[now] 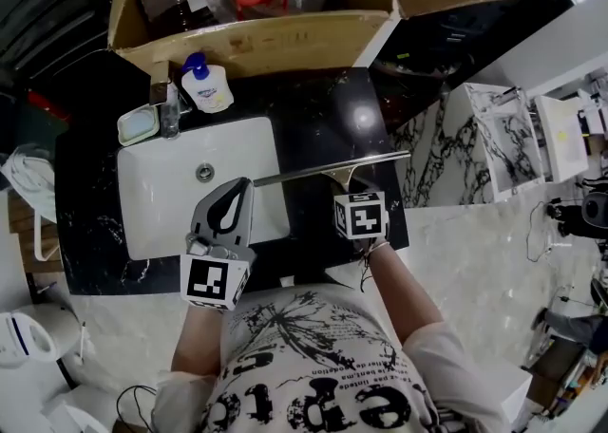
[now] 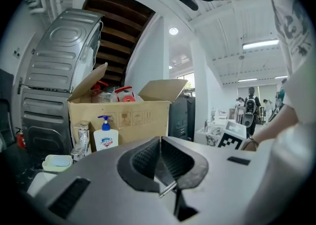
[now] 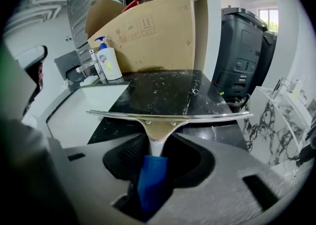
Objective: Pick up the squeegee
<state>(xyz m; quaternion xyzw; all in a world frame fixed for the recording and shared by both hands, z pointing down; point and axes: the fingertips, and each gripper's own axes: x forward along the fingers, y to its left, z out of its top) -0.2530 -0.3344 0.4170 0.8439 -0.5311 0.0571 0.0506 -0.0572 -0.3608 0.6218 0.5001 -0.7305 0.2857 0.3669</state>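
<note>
The squeegee (image 1: 332,169) lies on the black counter (image 1: 323,118), its long metal blade reaching from the sink's right rim to the counter's right side. In the right gripper view the blade (image 3: 165,116) runs across, and the blue handle (image 3: 152,179) points back between the jaws. My right gripper (image 3: 157,142), seen from above (image 1: 350,192) under its marker cube, stands open around that handle, with dark gaps beside it. My left gripper (image 1: 243,184) hovers over the sink's right part, and its jaws (image 2: 160,140) are shut with nothing between them.
A white sink (image 1: 152,194) fills the counter's left, with a faucet (image 1: 166,103), a soap dish (image 1: 140,123) and a soap pump bottle (image 1: 204,84) behind it. An open cardboard box (image 1: 285,37) stands at the back. Marble slabs (image 1: 503,141) sit off to the right.
</note>
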